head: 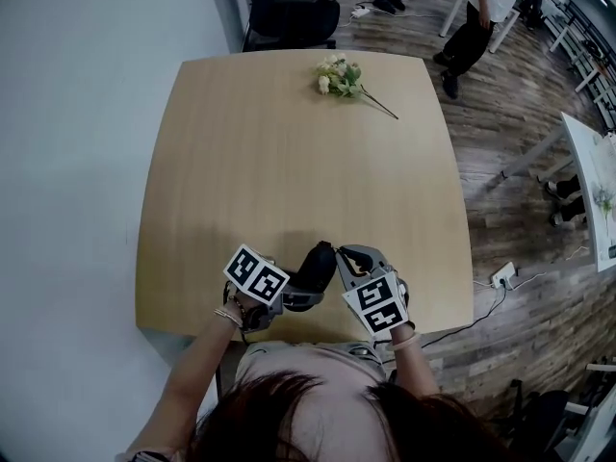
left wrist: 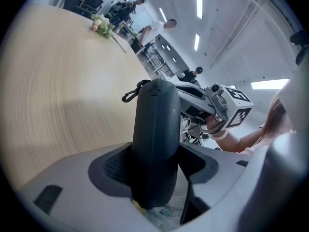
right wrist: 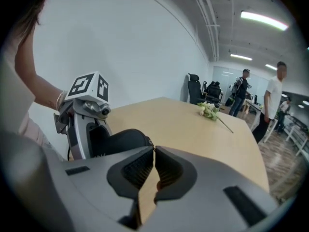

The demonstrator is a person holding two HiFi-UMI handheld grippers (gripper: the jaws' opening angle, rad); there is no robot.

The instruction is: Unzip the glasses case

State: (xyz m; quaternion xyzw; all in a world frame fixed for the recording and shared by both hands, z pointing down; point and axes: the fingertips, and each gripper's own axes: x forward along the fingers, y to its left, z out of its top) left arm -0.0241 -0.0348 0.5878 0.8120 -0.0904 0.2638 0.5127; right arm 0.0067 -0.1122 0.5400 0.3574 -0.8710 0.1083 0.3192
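Our left tongs were clamped on the glasses case, one pad on each long side of its near end. Our right tongs were pressed together at the tips with only a thin slit behind them. Those tips sat right at the case's far end, and we could not tell whether they touched it.

Both pairs hung over the near edge of the surface, close in front of us, so there was little room on our side. Beyond the case the pale wood lay open all the way to the far edge. There a small bunch of flowers lay, well apart from our hands. On the left the surface stood near a plain wall. On the right it dropped to a wooden floor with a power strip and its cable. A dark chair stood past the far edge, and a person stood further off.

The case looked closed, so what lay inside was hidden from us.

Its long axis ran straight out along the left tongs. In the head view that was a slant away from us and to the right. A small pull loop stuck out sideways from its far end.
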